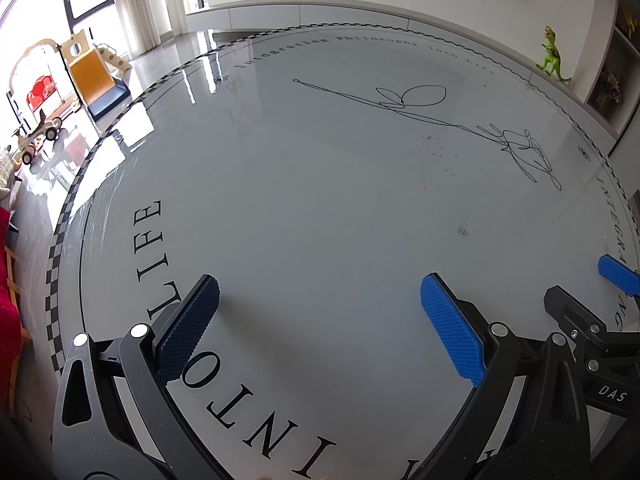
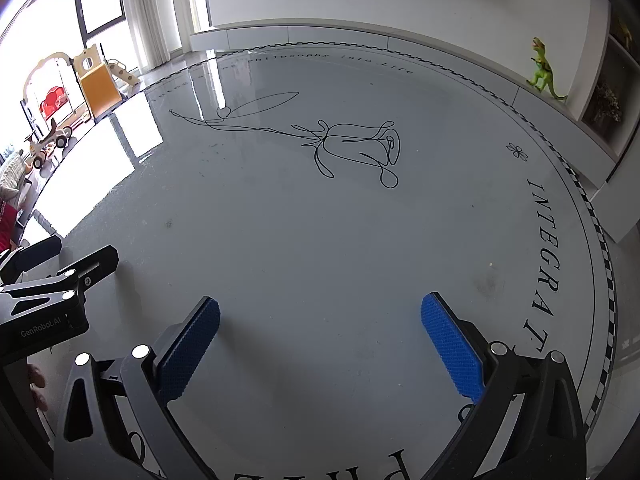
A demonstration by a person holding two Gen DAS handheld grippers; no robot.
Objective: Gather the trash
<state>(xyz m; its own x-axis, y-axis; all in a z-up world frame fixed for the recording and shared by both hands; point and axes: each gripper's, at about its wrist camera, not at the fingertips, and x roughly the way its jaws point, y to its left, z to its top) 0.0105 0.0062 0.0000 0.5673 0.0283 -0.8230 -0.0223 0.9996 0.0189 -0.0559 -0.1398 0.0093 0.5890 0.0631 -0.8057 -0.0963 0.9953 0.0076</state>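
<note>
Left tongs (image 1: 320,320) and right tongs (image 2: 320,340) hovered side by side over the tabletop (image 1: 320,200), both spread wide and empty. No trash appeared in either view. Risk: with the two held close, a careless sweep could knock them together.

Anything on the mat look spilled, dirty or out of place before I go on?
No trash shows. The round mat carries only small marks: a dark smudge, faint coloured specks near the line drawing. Both grippers, left and right, hang open and empty.
</note>
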